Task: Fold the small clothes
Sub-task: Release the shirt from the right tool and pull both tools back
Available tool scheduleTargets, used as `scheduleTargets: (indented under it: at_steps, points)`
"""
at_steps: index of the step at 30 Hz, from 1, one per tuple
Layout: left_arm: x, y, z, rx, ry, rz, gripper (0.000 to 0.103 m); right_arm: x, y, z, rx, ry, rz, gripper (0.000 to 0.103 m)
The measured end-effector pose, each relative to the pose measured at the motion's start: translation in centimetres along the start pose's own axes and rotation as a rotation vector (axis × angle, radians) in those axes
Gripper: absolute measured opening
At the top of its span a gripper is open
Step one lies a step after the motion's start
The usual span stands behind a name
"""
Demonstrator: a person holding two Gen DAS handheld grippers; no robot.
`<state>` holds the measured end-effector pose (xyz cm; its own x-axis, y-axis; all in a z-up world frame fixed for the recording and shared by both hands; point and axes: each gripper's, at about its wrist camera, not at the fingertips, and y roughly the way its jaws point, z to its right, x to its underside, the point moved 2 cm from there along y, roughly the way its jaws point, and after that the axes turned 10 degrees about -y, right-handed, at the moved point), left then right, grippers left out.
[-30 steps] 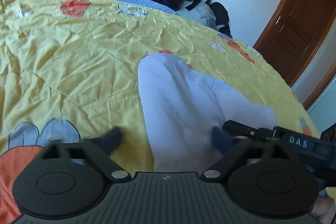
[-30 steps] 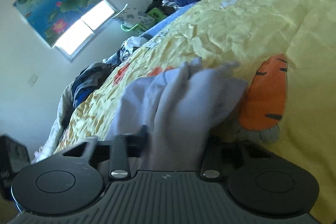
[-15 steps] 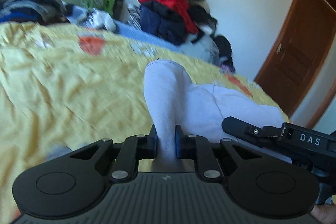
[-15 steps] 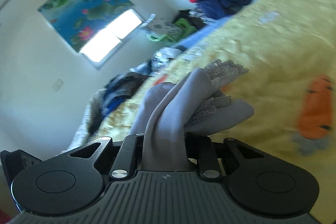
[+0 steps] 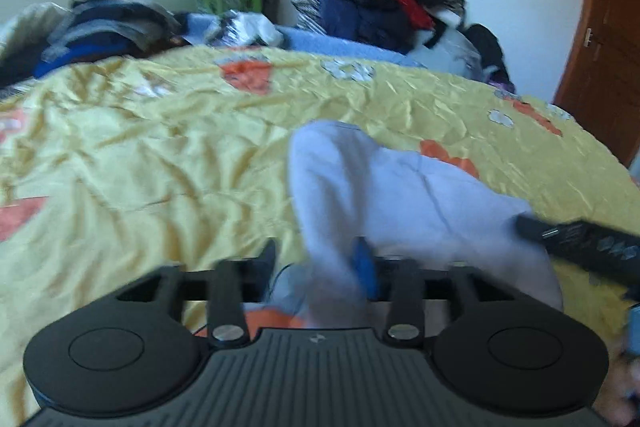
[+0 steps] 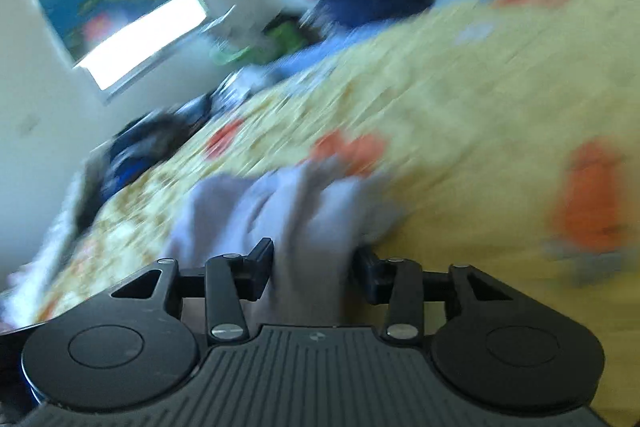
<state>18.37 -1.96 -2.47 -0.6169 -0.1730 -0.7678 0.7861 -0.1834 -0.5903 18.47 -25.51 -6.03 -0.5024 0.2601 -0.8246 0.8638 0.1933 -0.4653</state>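
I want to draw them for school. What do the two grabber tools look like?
Both look alike. The left gripper and the right gripper have a dark ribbed body, two round black discs, silver screws on black link bars, and black jaws. The left one's pads are blue.

My left gripper [image 5: 318,267] and right gripper [image 6: 312,267]: black ribbed housing, two round discs, silver screws on linkage arms (blue pad [image 5: 364,271] on left), tiny logo.
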Motion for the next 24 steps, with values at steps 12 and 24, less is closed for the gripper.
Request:
scheduleTargets:
  at_steps: [12, 24]
  points:
    - [3.4, -2.8, -0.7, -0.027, 0.010, -0.003, 0.077, 2.8, -3.4, -5.1, 0.026, -0.336, -0.064, 0.038]
    - [6.1, -6.0, -0.9, -0.036, 0.010, -0.042, 0.082, 5.2, -7.2, -5.4, 0.086, -0.281, -0.104, 0.073]
